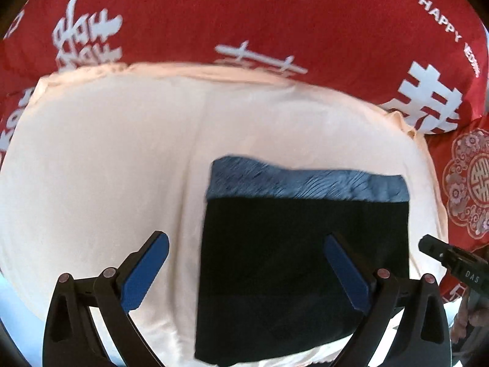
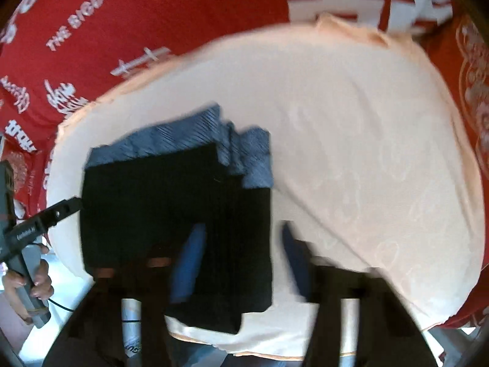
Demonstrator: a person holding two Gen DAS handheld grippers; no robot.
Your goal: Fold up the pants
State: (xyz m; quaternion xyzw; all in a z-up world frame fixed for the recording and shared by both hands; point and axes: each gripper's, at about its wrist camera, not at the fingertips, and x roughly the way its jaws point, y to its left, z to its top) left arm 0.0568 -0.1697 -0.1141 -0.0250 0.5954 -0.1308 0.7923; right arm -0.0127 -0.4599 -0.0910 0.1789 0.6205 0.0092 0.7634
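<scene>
Left wrist view looks steeply down: nearest the lens, the left gripper [image 1: 246, 243] has its two blue-padded fingers [image 1: 143, 275] spread wide with nothing between the pads. Its left finger hangs over pale cloth and its right finger over dark fabric. Just beyond lie the folded pants [image 1: 302, 257], a flat black rectangle with a blue-grey textured band [image 1: 305, 182] along the far edge. They rest on a cream cloth [image 1: 107, 168] that covers a rounded surface. At the right edge the tip of the other tool [image 1: 452, 260] reaches in beside the pants, though contact cannot be told from here. Farther back lies a red bedspread with white characters [image 1: 275, 15], and a red cushion with a floral medallion [image 1: 470, 180] sits to the right.

Right wrist view is blurred by motion. Closest, the right gripper [image 2: 241, 244] shows its blue pads standing fairly narrow; the left pad [image 2: 189, 263] overlaps the black fabric and the right one sits over cream cloth, and I cannot tell whether they press on the pants. The folded pants [image 2: 171, 214] lie just past them, near the cloth's close edge, with the blue-grey band on the far side in stacked layers. At the left, a person's hand [image 2: 27, 278] holds the handle of the left tool, whose finger tip [image 2: 65, 208] reaches the pants' left edge. Beyond, cream cloth gives way to the red bedspread.
</scene>
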